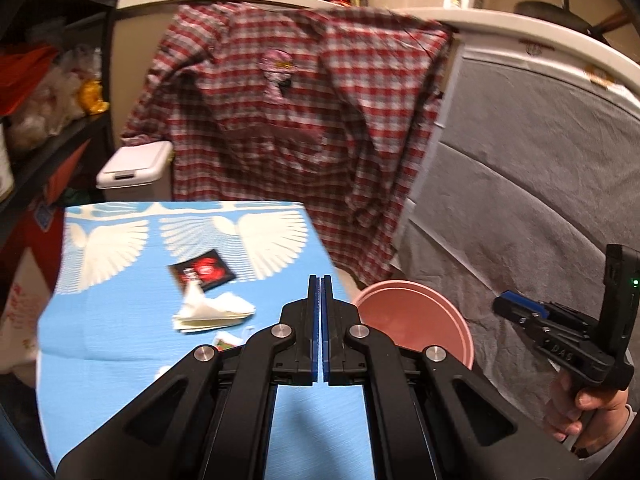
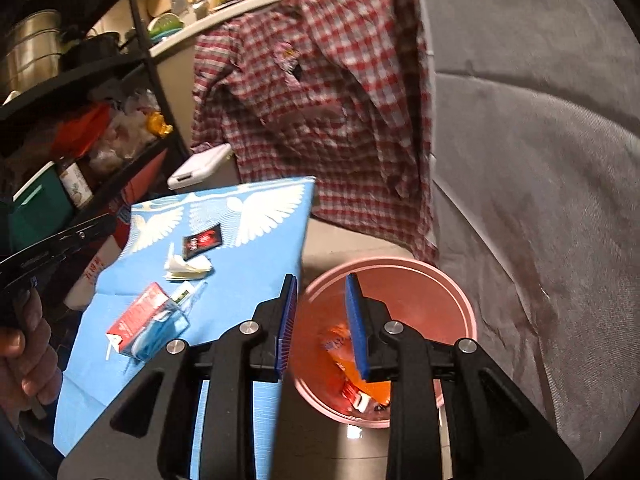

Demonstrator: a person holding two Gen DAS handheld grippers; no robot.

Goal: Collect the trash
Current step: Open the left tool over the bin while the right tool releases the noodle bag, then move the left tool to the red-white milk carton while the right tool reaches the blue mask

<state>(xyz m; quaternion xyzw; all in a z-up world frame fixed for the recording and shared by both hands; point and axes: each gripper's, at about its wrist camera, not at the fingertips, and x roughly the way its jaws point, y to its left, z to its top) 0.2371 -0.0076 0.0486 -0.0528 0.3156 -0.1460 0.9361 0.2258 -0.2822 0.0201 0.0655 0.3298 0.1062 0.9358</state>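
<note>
Pink bin (image 2: 452, 280) sat at lower centre of the right wrist view, off the edge of the blue winged tablecloth (image 2: 248, 272), with orange wrappers (image 2: 340, 356) already lying inside it.

Right gripper (image 2: 322, 320) hung over the bin with its blue pads parted and nothing between them; left gripper (image 1: 320, 320), at lower centre of its own view, had its jaws pressed together and empty. On the cloth lay trash not yet collected: a black-and-red sachet (image 2: 202, 240) in the middle of the frame, a crumpled white napkin (image 2: 186, 266) touching its lower edge, and lower left a red-and-white carton (image 2: 138, 318) against a blue-and-clear package (image 2: 164, 336). Behind, a red checked shirt (image 2: 320, 100) hung from a pale counter, filling the upper centre.
</note>
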